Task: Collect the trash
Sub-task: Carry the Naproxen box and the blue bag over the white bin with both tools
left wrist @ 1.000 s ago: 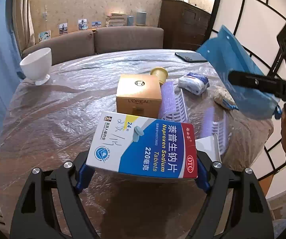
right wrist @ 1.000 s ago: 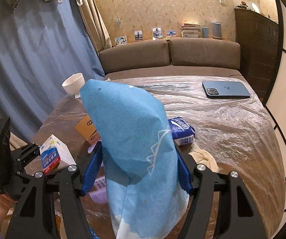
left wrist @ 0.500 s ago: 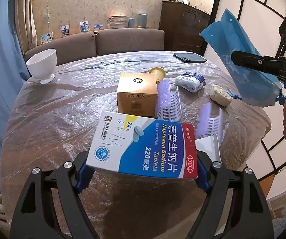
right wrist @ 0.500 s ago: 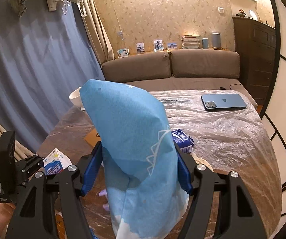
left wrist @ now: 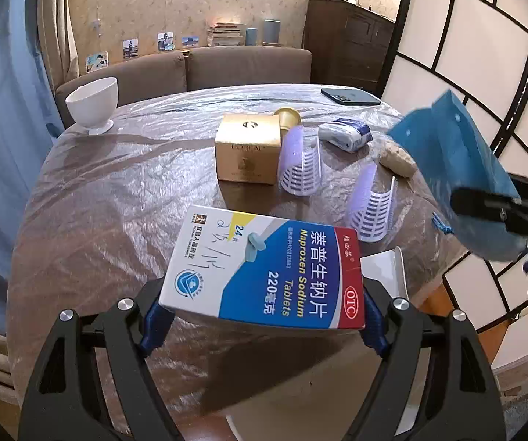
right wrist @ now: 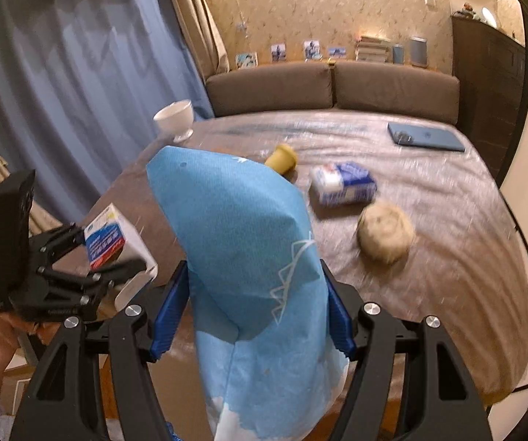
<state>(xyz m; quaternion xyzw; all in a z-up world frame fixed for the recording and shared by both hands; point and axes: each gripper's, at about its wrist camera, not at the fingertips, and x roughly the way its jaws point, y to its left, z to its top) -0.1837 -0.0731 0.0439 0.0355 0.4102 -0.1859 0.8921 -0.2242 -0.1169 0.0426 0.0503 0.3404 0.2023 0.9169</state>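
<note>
A round counter point(left wrist: 109, 191) with a shiny plastic sheet on it stands in a living room. A brown sofa point(left wrist: 190, 70) is behind it, at 12 o'clock.

The left tongs point(left wrist: 262, 316) are squeezing a white, blue and red pill box point(left wrist: 264, 268). The blue pads press on its two short ends, so its long side runs from 9 o'clock to 3 o'clock. The box is held up over the near edge of the counter.

The right tongs point(right wrist: 252, 316) are pinching a blue bag point(right wrist: 249, 257) around its middle. The bag stands up tall, and its top end points to 12 o'clock. I cannot see an open mouth on it from here.

From the left tongs, the blue bag hangs at 3 o'clock, out past the counter's edge. From the right tongs, the pill box is at 9 o'clock. I think the box goes into the bag next, so the two hands must come together, and the box should go in short end first.

More things lie on the counter: a gold box point(left wrist: 247, 149), two white and purple plastic pieces point(left wrist: 300, 161), a small tissue pack point(right wrist: 342, 183) and a crumpled wad point(right wrist: 385, 235). The wad looks closest to the right hand. A white cup point(left wrist: 93, 104) and a phone point(right wrist: 425, 137) sit far back.
</note>
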